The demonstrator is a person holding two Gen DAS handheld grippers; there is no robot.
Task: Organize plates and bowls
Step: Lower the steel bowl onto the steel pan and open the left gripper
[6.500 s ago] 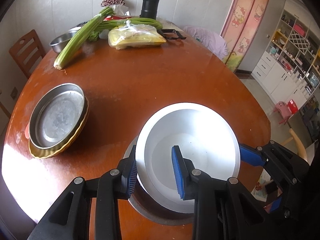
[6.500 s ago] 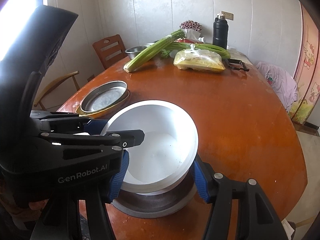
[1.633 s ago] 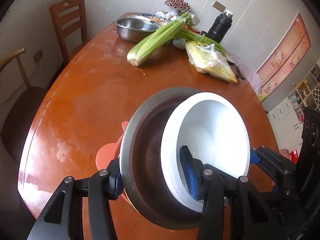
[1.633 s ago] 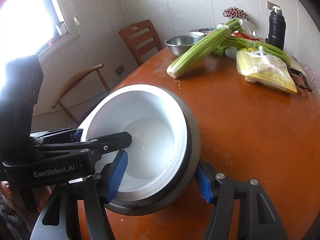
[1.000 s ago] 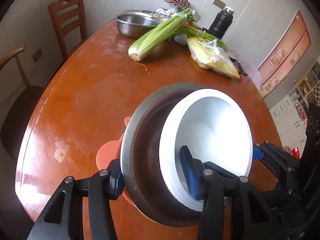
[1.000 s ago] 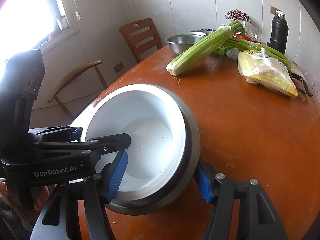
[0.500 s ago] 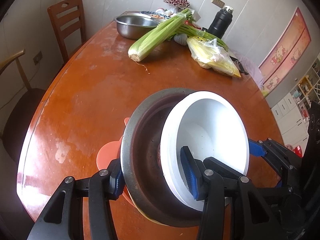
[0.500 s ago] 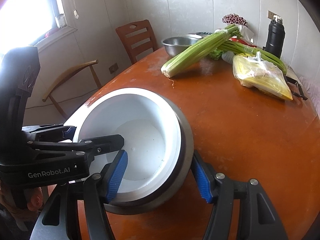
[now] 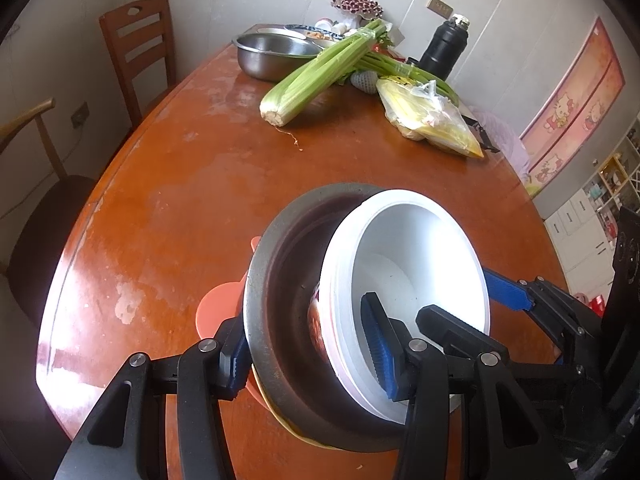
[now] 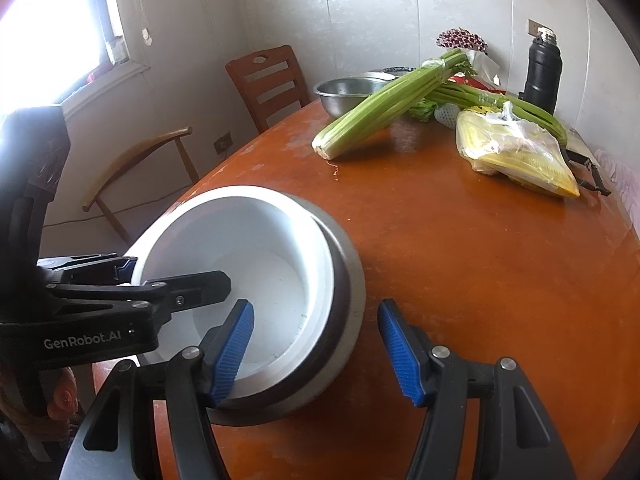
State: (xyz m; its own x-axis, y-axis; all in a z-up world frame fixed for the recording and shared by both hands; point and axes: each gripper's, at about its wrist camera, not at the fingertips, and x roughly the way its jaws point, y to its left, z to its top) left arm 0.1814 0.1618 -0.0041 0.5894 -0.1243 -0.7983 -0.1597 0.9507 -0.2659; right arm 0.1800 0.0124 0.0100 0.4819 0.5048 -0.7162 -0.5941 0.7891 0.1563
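A white bowl (image 9: 420, 248) (image 10: 248, 240) sits nested and tilted inside a steel bowl (image 9: 288, 264) (image 10: 352, 292). Both rest on an orange plate (image 9: 218, 304) with a yellow plate rim (image 9: 276, 408) showing under it. My left gripper (image 9: 306, 344) is shut on the bowls, one pad outside the steel wall and the other inside the white bowl. My right gripper (image 10: 316, 340) straddles the opposite rim. Its inner pad lies against the white bowl, while its outer pad stands clear of the steel bowl with table showing between them.
The brown table (image 9: 200, 184) carries celery (image 9: 320, 72), a steel basin (image 9: 268, 54), a bag of yellow food (image 9: 432, 120) and a black flask (image 9: 444, 50) at its far end. Wooden chairs (image 9: 136, 48) stand along the left edge.
The right gripper's outer pad, against the steel bowl half a second ago, now shows a gap. The white bowl has tipped further inside the steel bowl. The left grip is unchanged.
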